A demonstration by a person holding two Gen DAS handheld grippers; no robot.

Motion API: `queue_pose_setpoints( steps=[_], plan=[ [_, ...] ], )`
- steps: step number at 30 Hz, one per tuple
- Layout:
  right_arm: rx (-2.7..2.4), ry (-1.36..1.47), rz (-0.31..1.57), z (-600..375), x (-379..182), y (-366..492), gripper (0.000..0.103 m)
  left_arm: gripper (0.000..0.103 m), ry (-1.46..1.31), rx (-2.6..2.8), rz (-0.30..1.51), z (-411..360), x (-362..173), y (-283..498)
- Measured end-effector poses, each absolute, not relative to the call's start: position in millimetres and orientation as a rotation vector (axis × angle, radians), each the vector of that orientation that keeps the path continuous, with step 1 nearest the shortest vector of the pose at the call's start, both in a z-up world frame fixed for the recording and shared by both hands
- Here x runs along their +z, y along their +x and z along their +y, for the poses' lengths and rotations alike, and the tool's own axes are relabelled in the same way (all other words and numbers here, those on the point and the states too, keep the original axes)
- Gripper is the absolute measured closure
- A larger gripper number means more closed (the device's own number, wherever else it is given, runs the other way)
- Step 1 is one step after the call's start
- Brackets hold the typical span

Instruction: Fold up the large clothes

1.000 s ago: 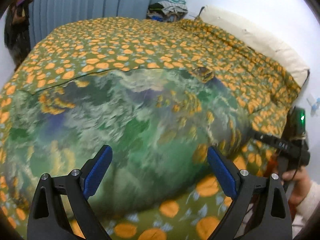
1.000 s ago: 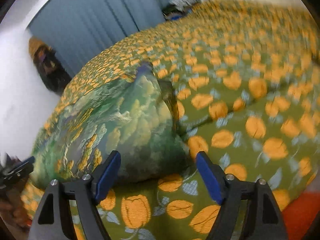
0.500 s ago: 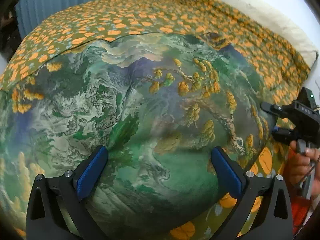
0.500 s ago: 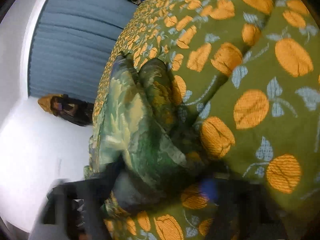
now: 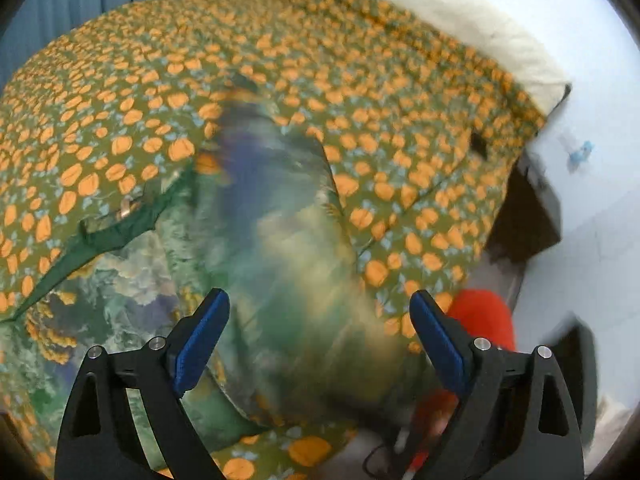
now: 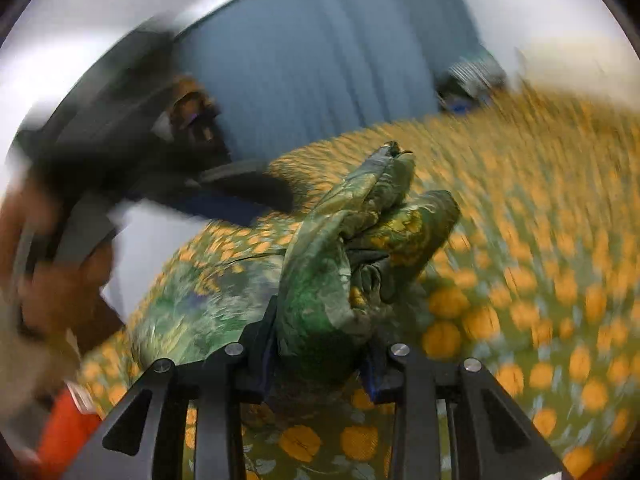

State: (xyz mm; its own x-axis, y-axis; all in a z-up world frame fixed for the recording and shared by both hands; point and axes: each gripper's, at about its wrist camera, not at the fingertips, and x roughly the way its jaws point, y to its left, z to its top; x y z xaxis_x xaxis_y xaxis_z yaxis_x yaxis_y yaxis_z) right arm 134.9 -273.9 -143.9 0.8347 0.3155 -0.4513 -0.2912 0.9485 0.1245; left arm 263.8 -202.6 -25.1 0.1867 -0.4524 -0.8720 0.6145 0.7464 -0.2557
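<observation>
- Right gripper: my jaws are clamped on a bunched edge of the green printed garment. Cloth fills the gap between the fingers and stands up past the tips in two rumpled lobes.
- Left gripper: jaws wide apart, holding nothing. Blue pads are clear of the cloth as far as I can tell; the garment beneath them is blurred.
- Garment location: lying on the orange-flowered bedspread, near side of the bed. In the left view it spreads from under my open jaws away toward the middle of the bed, with a dark green hem running off to the left.
- Long axis, judged from the left view: roughly away from me, slightly tilted left, with a raised ridge down the centre.
- Key relation: the gathered edge is in the right jaws, and the rest of the garment trails left of them in the right view. The free body lies directly ahead of and below the left jaws, so the left is the nearer one for a second grip.
- Judgement: next move needs the left jaws to take a matching edge or corner so the fold line stays straight. Which edge is best I cannot tell; blur hides it.
- Risk: one-sided lift will drag the cloth into a heap.
- Also seen: blue curtain, pale pillow.
</observation>
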Motion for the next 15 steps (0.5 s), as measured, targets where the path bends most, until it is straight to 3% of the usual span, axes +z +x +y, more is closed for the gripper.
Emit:
queue_pose_setpoints(
  steps=[6,8,9,11,15],
  plan=[
    [0.396,-0.222,0.412,-202,-137,112,0.072,0.011,0.387,-0.569,1.16,-188,-48,256],
    [0.421,-0.263,0.406,-190,-140,114,0.072,0.033,0.406,-0.523,1.176,-181,-57,257],
    [0.43,-0.273,0.408,-185,-141,112,0.072,0.058,0.421,-0.505,1.183,-178,-61,257],
    [0.441,-0.276,0.432,-182,-145,115,0.073,0.065,0.394,-0.528,1.19,-169,-67,256],
    [0.439,-0.277,0.433,-184,-142,112,0.07,0.068,0.305,-0.539,1.174,-152,-61,262]
  ],
)
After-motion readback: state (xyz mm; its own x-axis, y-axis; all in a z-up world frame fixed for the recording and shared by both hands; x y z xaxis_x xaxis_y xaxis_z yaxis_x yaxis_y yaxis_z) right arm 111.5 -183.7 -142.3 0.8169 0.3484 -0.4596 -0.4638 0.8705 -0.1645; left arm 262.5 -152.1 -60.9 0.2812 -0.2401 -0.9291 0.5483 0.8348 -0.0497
